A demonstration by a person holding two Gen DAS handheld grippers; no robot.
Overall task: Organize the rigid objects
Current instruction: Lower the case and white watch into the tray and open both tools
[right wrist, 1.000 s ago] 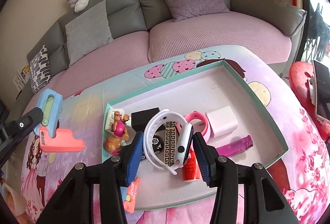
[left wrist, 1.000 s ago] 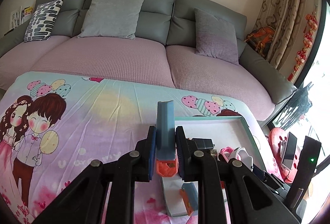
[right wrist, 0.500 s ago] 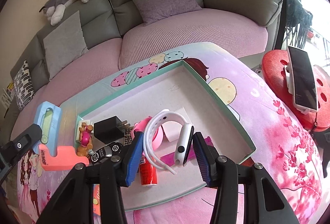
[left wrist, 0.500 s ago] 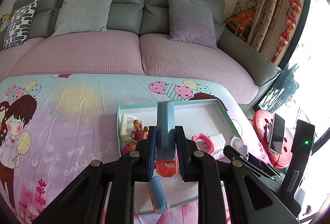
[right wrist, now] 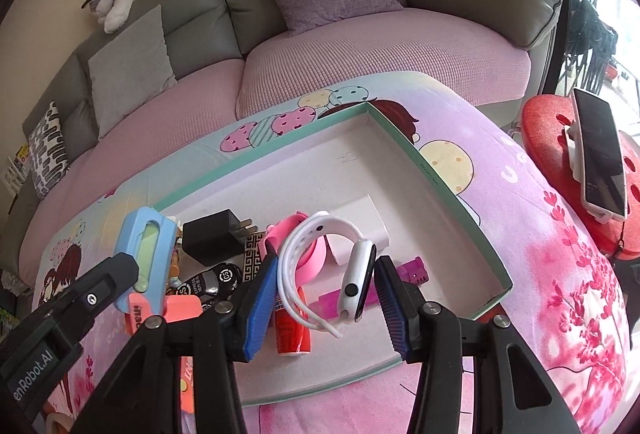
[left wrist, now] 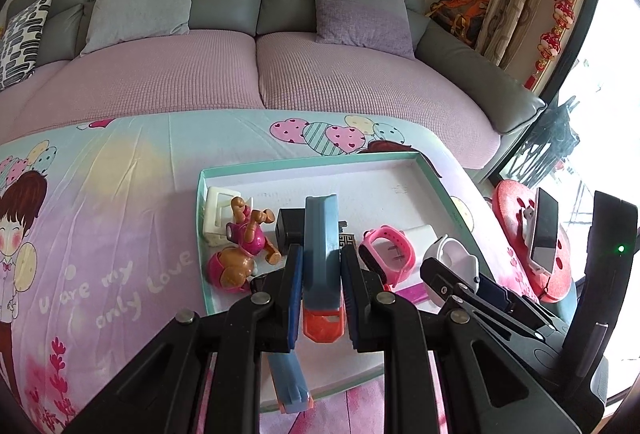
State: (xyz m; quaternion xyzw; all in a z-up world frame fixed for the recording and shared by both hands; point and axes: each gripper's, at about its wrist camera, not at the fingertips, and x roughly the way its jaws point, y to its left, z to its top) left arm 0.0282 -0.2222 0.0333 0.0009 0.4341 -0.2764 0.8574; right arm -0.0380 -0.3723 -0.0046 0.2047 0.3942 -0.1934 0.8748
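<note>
My left gripper (left wrist: 319, 266) is shut on a blue tool with an orange end (left wrist: 320, 234), held upright over the near left part of the teal-rimmed white tray (left wrist: 304, 164). My right gripper (right wrist: 326, 266) is shut on a white smartwatch (right wrist: 360, 274), just above the tray's (right wrist: 440, 186) near middle. The left gripper (right wrist: 120, 270) and its tool (right wrist: 146, 246) hang at the left of the right wrist view. A pink watch (left wrist: 386, 250), a black charger (right wrist: 214, 238), a white block (right wrist: 370, 214), a toy dog (left wrist: 248, 238), a red tube (right wrist: 290, 330) and a purple piece (right wrist: 412, 270) lie in the tray.
A second blue and orange tool (left wrist: 288, 378) lies at the tray's near edge. The far half of the tray floor is bare. A grey and pink sofa (left wrist: 256, 82) runs behind the cloth-covered table. A red stool (right wrist: 580, 194) with a phone (right wrist: 600, 154) stands on the right.
My left gripper has swung right and down with the blue tool, from over the bare cloth to over the tray. The right gripper, still on the white watch, has shifted only slightly.
</note>
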